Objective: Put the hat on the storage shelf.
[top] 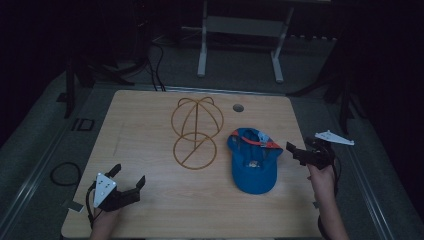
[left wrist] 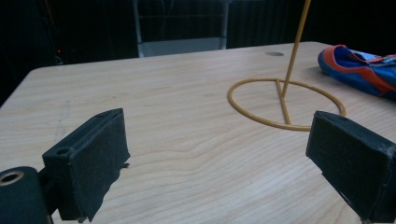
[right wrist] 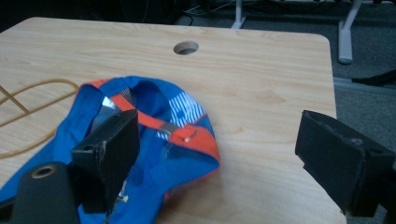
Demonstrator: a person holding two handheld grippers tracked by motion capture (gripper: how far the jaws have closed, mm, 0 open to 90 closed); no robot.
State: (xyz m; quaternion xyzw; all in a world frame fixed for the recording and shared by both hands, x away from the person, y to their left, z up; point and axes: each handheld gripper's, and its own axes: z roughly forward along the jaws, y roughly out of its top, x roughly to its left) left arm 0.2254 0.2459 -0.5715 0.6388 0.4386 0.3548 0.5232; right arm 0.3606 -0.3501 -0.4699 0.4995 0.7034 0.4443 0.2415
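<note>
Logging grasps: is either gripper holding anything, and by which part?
Nothing is held. The left gripper and right gripper are open; the cap lies ungrasped.

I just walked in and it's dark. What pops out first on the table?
The bright blue cap with orange trim, lying upside down on the right side of the table. Next to it, in the middle, stands a yellow wire hat stand. An open gripper waits at each near corner.

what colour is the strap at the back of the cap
Orange: the strap crosses the opening of the blue cap, clearest in the right gripper view.
</note>
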